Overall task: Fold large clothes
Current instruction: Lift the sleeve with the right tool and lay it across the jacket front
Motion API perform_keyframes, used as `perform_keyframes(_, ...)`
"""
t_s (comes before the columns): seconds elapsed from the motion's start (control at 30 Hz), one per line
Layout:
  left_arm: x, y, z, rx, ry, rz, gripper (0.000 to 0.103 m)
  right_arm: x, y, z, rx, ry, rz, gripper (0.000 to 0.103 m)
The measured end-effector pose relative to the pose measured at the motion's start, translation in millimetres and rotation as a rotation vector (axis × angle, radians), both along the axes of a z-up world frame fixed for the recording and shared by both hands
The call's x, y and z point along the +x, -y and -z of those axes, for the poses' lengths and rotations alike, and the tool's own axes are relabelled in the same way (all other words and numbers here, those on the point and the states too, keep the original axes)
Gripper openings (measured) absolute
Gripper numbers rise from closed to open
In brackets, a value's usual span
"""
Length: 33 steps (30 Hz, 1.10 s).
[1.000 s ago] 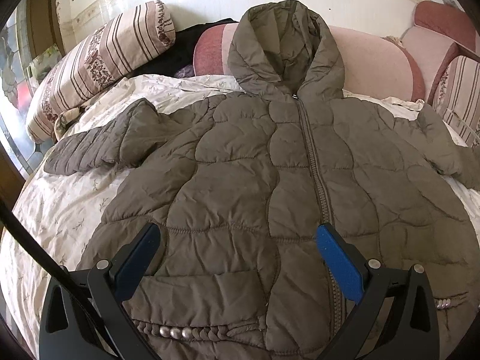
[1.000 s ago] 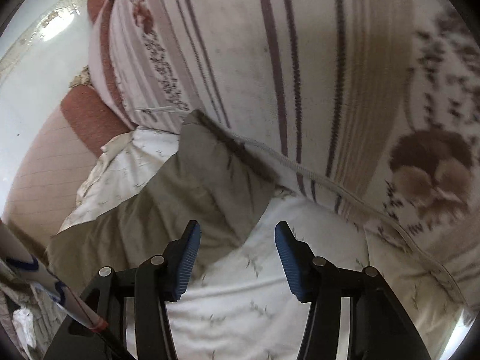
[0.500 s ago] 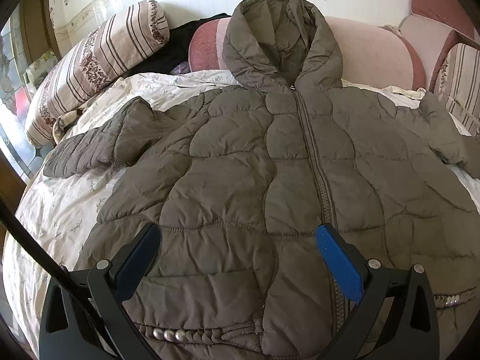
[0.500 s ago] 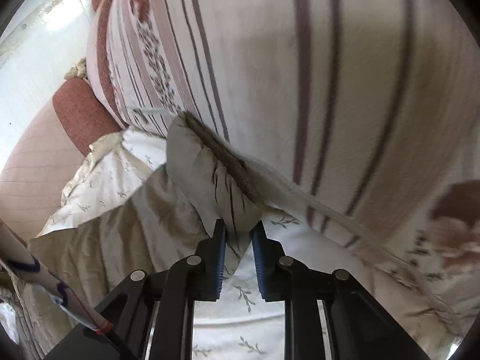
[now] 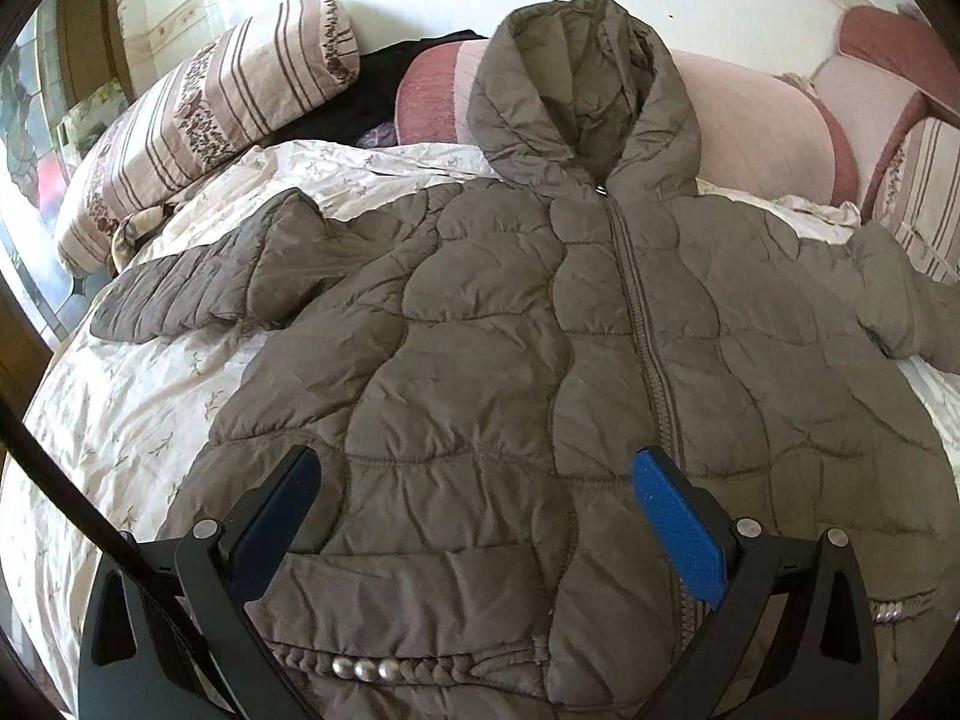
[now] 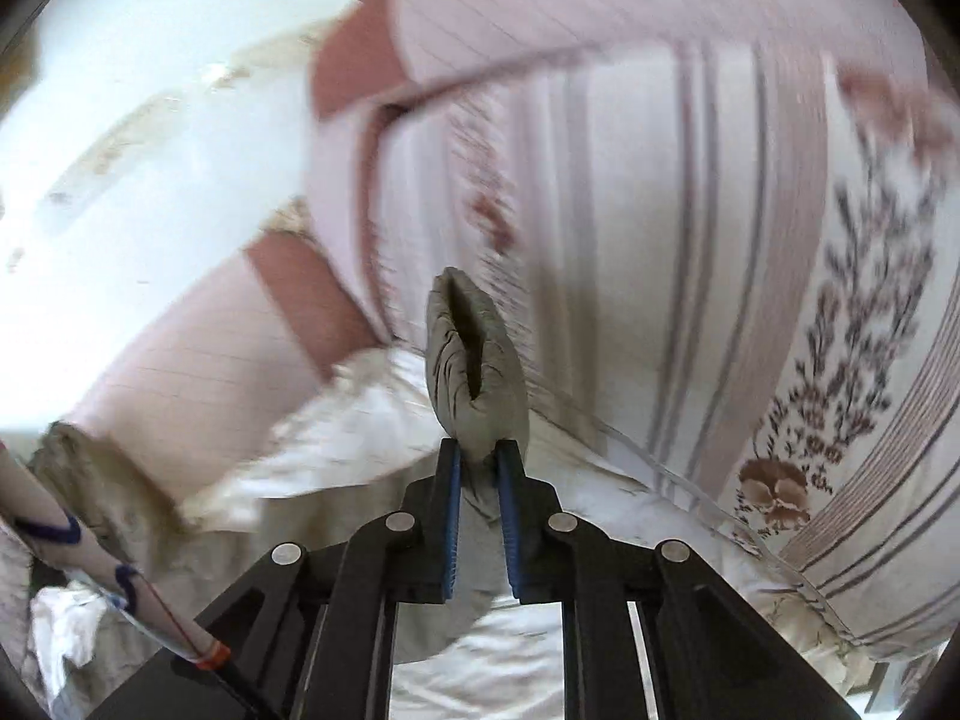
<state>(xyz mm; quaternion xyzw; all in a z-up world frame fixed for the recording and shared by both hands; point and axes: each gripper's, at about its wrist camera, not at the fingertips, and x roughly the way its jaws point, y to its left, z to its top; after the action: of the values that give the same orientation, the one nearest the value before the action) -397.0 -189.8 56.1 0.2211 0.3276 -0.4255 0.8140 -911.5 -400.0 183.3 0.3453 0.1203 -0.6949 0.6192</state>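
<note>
A grey-brown quilted hooded jacket (image 5: 510, 360) lies face up and zipped on the bed, hood toward the far pillows, both sleeves spread out. My left gripper (image 5: 474, 474) is open and empty, hovering over the jacket's lower front near the hem. My right gripper (image 6: 478, 450) is shut on the cuff of the jacket's right sleeve (image 6: 474, 354) and holds it lifted off the sheet, beside a striped pillow. The right sleeve (image 5: 906, 306) runs off the right edge of the left wrist view.
A floral white bedsheet (image 5: 120, 420) covers the bed. Striped floral pillows lie at the far left (image 5: 198, 120) and close to the right gripper (image 6: 750, 240). Pink cushions (image 5: 762, 132) line the wall behind the hood. A dark garment (image 5: 372, 90) lies between pillows.
My right gripper closed on the sleeve cuff and lifted it up off the sheet. The left gripper stayed open, shifting slightly over the jacket's lower front.
</note>
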Motion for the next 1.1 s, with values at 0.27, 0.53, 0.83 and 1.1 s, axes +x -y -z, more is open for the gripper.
perform_keyframes(0.27, 14.1, -10.3, -9.9, -0.03, -0.024, -0.035, 0.103, 86.1, -31.8, -80.5, -0.112, 0.006, -0.192, 0.013)
perform_keyframes(0.53, 38.0, -22.6, -17.3, -0.061, -0.059, -0.1, 0.103, 194.4, -65.5, -115.3, -0.151, 0.025, -0.43, 0.013)
perform_keyframes(0.83, 57.4, -32.6, -18.9, -0.076, -0.08, -0.169, 0.103, 288.6, -77.9, -85.4, -0.072, 0.085, -0.659, 0.013)
perform_keyframes(1.1, 60.2, -30.9, -17.2, -0.071, -0.071, -0.191, 0.103, 332.2, -80.2, -28.6, 0.037, 0.139, -0.764, 0.012)
